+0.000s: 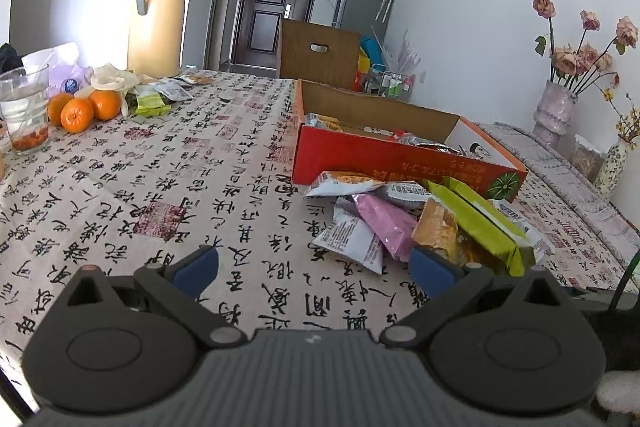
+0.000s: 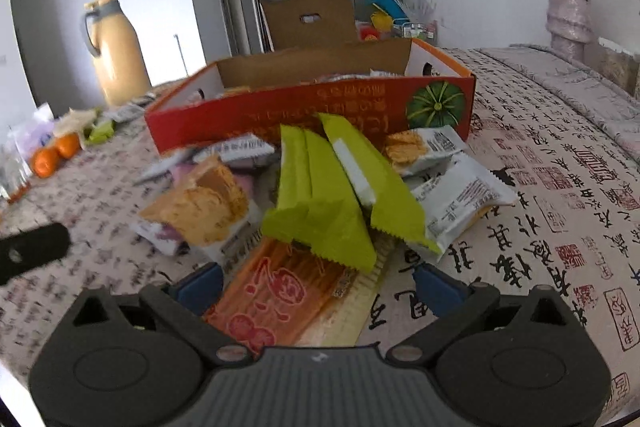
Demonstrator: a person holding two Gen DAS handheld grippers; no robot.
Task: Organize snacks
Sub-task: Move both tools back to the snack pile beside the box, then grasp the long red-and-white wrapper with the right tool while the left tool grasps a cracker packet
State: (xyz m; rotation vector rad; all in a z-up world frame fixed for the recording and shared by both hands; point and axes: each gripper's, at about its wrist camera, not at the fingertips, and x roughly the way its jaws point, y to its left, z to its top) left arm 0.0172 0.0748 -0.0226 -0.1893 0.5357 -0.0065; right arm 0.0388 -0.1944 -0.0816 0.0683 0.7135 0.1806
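A red cardboard box [image 1: 400, 155] [image 2: 304, 107] with several snack packets inside sits on the calligraphy tablecloth. In front of it lies a heap of packets: lime-green ones [image 2: 320, 195] [image 1: 480, 219], a pink one [image 1: 384, 227], white ones [image 2: 460, 203] and an orange-red one [image 2: 288, 291]. My left gripper [image 1: 316, 267] is open over bare cloth, left of the heap, its right pad beside an orange packet [image 1: 436, 231]. My right gripper [image 2: 318, 283] is open, low over the heap, with the orange-red packet lying between its blue pads.
Three mandarins [image 1: 84, 109], a glass [image 1: 24, 111], more packets [image 1: 160, 95] and a yellow thermos jug [image 1: 158, 15] stand at the table's far left. A vase of dried roses [image 1: 554, 111] and a small patterned vase [image 1: 610, 167] stand at the right edge. A brown carton [image 1: 320, 47] is behind the table.
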